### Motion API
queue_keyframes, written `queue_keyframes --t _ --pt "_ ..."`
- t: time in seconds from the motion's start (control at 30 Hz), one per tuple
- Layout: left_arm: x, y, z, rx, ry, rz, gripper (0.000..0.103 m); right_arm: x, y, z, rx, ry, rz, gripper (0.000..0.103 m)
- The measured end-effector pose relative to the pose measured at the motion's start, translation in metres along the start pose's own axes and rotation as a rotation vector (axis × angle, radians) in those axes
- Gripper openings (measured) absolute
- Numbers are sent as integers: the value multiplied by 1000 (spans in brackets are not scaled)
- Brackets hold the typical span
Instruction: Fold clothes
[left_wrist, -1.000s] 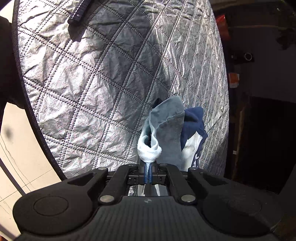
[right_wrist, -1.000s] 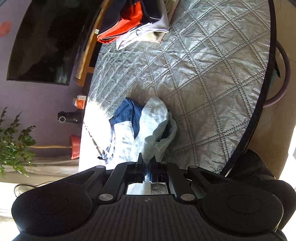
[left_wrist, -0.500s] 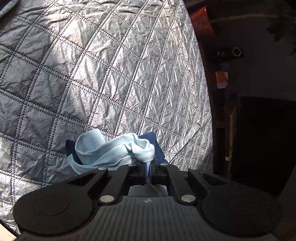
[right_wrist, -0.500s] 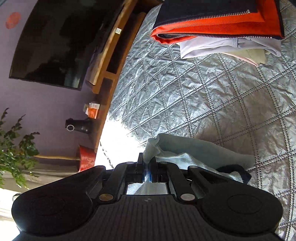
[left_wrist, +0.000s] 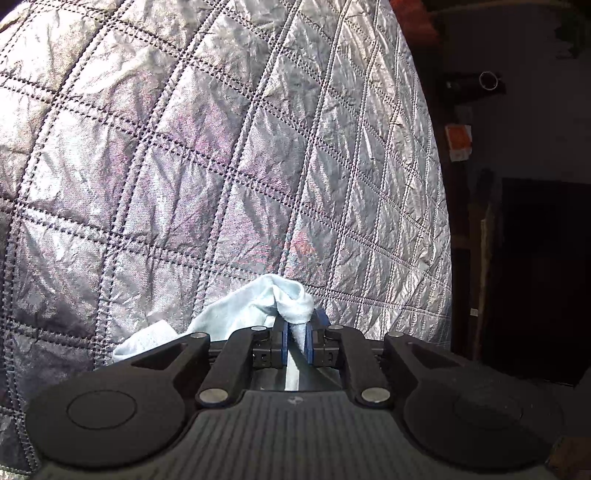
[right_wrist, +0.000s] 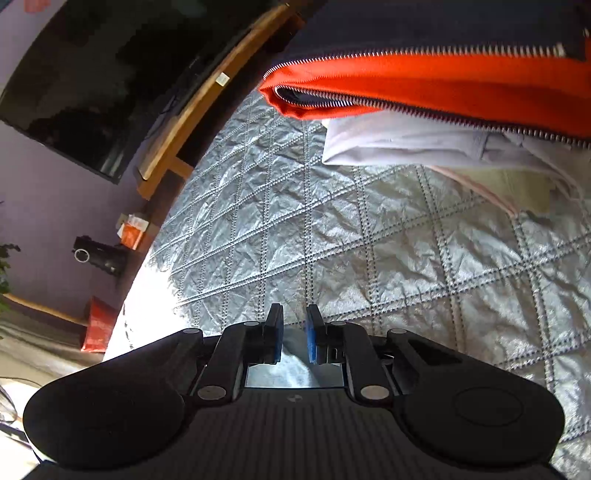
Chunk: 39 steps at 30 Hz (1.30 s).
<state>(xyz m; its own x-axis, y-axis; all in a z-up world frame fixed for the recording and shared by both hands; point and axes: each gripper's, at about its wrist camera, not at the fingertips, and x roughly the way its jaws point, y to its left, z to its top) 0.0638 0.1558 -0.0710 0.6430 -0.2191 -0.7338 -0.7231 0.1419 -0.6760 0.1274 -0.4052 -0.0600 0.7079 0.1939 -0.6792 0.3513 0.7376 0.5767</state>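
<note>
In the left wrist view my left gripper (left_wrist: 297, 332) is shut on a bunched corner of a light blue garment (left_wrist: 258, 306), which trails down to the left over the silver quilted cover (left_wrist: 184, 147). In the right wrist view my right gripper (right_wrist: 295, 325) stands open with nothing between its blue pads, low over the same quilted cover (right_wrist: 369, 251). The light blue garment does not show in that view. Ahead of the right gripper lies a folded stack: an orange and navy zip jacket (right_wrist: 424, 81) on top of a white garment (right_wrist: 406, 140).
A dark TV screen (right_wrist: 110, 74) on a wooden stand (right_wrist: 192, 122) borders the quilted surface at upper left. A small orange box (right_wrist: 133, 230), a black device (right_wrist: 96, 254) and a red item (right_wrist: 98, 325) sit beyond the edge. Dark furniture (left_wrist: 535, 277) lies right of the cover.
My right gripper has opened and let go of the light blue garment, and has come closer to the folded stack. My left gripper still holds the garment, now lower on the cover.
</note>
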Motion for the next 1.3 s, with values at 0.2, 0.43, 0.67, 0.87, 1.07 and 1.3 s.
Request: queue_keyframes --t 0.2,0.43,0.67,0.87,1.07,1.3 --pt "-50 -16 -3 96 -165 -67 40 -22 53 -47 -430 4 91 19" --pt "-23 -35 -61 323 5 -82 45 12 143 -110 -855 95 258 29" --pt "24 -24 -71 312 115 -35 22 35 130 -102 -977 66 86 16" --pt "21 -7 -46 163 72 -21 4 16 84 -58 -852 -56 -140 38" --pt "9 -25 -52 189 -2 -65 29 -17 86 -98 -983 -47 40 43" --pt "34 -44 -64 280 23 -105 34 -4 66 -112 -1003 14 -36 61"
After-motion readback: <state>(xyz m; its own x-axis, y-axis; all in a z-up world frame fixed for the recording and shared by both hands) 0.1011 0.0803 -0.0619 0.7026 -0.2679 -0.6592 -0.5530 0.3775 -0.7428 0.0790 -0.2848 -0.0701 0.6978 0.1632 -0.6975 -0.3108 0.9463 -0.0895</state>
